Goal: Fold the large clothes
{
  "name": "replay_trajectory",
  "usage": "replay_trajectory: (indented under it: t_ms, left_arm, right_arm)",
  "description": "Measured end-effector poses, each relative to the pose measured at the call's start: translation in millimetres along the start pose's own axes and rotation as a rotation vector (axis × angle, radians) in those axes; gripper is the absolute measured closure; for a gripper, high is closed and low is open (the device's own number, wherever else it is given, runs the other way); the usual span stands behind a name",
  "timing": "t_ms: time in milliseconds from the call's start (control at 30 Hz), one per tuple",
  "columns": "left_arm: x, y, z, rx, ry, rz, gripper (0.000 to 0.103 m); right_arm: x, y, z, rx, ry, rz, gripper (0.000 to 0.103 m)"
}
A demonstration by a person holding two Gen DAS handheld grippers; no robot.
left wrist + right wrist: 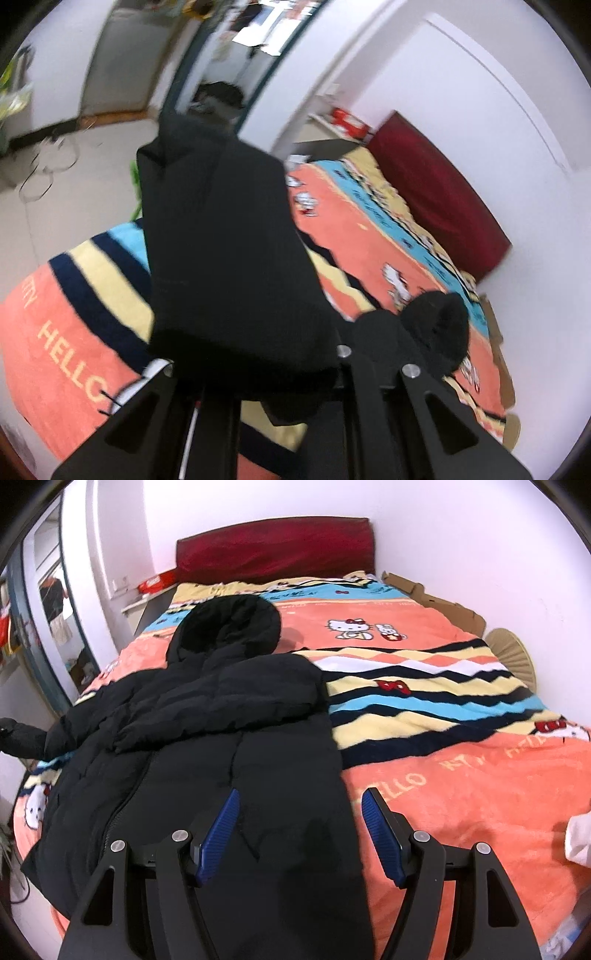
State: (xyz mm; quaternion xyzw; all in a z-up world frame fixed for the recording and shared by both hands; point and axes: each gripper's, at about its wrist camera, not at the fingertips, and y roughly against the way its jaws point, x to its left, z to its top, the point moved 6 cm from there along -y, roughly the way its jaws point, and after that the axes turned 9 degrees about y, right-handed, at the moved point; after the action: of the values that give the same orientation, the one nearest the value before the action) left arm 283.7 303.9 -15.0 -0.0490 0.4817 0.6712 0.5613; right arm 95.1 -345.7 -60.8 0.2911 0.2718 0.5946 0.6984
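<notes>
Now, left gripper (pixel 255 373): your tongs pinch the black sleeve (pixel 221 236)
Right gripper (pixel 299 834): spread, nothing held
Black coat (pixel 207 738): on the bed (pixel 461 782), long axis toward 12 o'clock, hem edge between your right tongs

Both grippers are matte black angular frames with triangular cutouts in the arms and round silver screws at the pivots. The right gripper (pixel 297 834) has ribbed blue pads (pixel 218 836) on its fingers. The left gripper (pixel 258 373) shows a thin white strip along its inner frame.
</notes>
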Motion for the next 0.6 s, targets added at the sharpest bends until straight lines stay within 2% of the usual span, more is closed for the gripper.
replay_trajectory:
  t_ms: [133, 300, 600]
  left_arm:
    - [-63.9, 12.1, -14.5, 0.006, -0.108, -0.037, 0.092]
    - [-147.8, 22.7, -50.3, 0.022, -0.246, -0.086, 0.092]
    - [-257.6, 14.4, -146.4, 0.095, -0.412, -0.122, 0.092]
  right_arm:
    - [-23.0, 3.8, 0.6, -0.031, -0.062, 0.005, 0.035]
    - [-48.3, 9.6, -0.5, -0.058, -0.109, 0.016, 0.035]
    - [-86.3, 18.1, 5.3, -0.092, -0.112, 0.006, 0.035]
